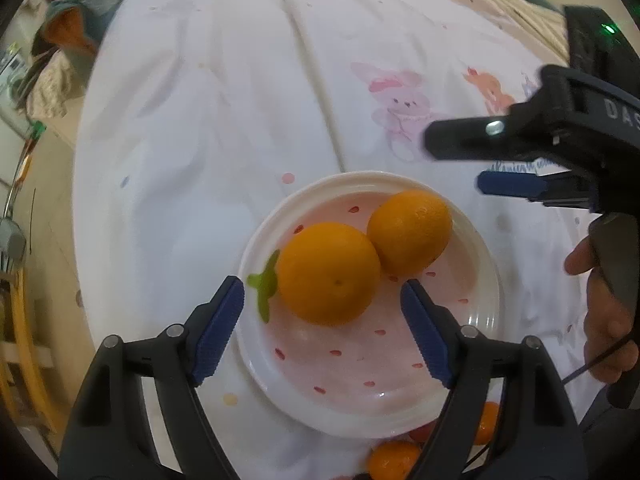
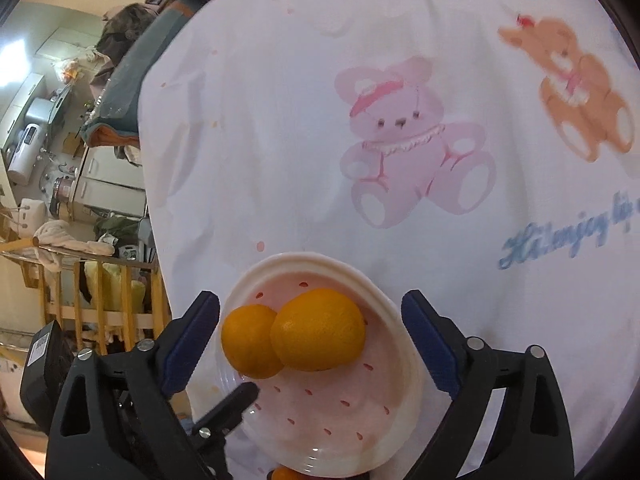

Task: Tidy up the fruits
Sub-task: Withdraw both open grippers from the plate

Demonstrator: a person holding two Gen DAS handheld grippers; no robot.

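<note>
Two oranges lie side by side and touching in a white plate (image 1: 486, 280) with a pink strawberry pattern, on a white printed cloth. In the left wrist view the near orange (image 1: 329, 273) sits just beyond my open, empty left gripper (image 1: 322, 328), and the far orange (image 1: 409, 231) lies behind it. My right gripper (image 1: 452, 164) enters from the right, above the plate's far side. In the right wrist view the plate (image 2: 404, 396) sits between the open, empty right gripper (image 2: 310, 344), with one orange (image 2: 318, 328) in front of another (image 2: 250, 340).
More small oranges (image 1: 394, 460) and a red fruit (image 1: 424, 432) lie on the cloth under the plate's near rim; one shows at the right wrist view's bottom edge (image 2: 286, 474). A wooden railing (image 2: 100, 292) and household clutter lie beyond the table's left edge.
</note>
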